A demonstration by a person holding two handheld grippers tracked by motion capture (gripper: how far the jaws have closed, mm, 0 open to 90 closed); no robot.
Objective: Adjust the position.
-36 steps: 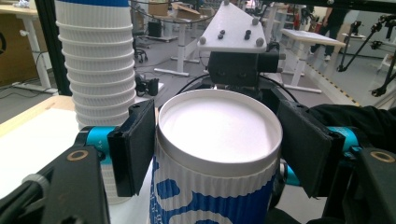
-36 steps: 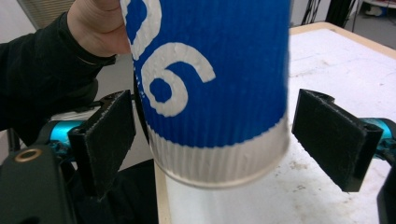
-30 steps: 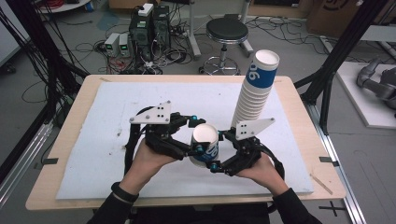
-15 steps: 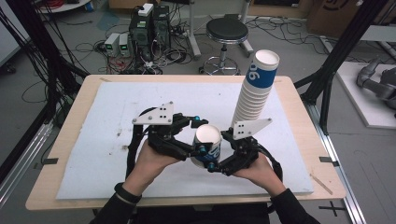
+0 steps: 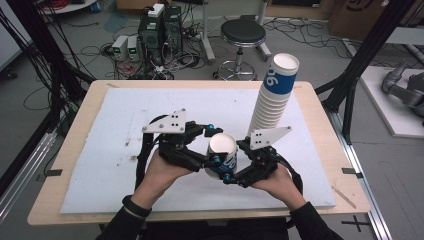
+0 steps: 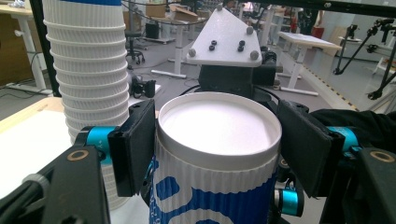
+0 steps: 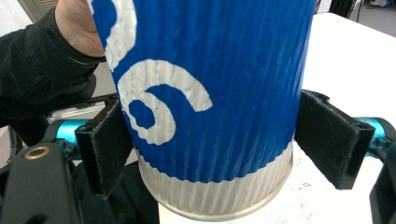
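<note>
A blue and white ribbed paper cup [image 5: 222, 152] is held off the white mat near the table's front, with its flat white end [image 6: 219, 126] tilted up toward the camera. My left gripper [image 5: 214, 145] comes in from the left and its pads [image 6: 135, 144] press on the cup just under that end. From the right, my right gripper [image 5: 232, 162] has its pads [image 7: 109, 144] against the cup's blue wall [image 7: 210, 70] near the white band. A tall stack of the same cups [image 5: 272, 100] stands upside down just behind the right gripper.
The white mat [image 5: 125, 125] covers most of the wooden table [image 5: 70, 150], bare to the left and behind. The cup stack [image 6: 88, 70] rises close to the held cup. Black frame posts [image 5: 360, 60] flank the table; a stool [image 5: 242, 35] and computers stand beyond it.
</note>
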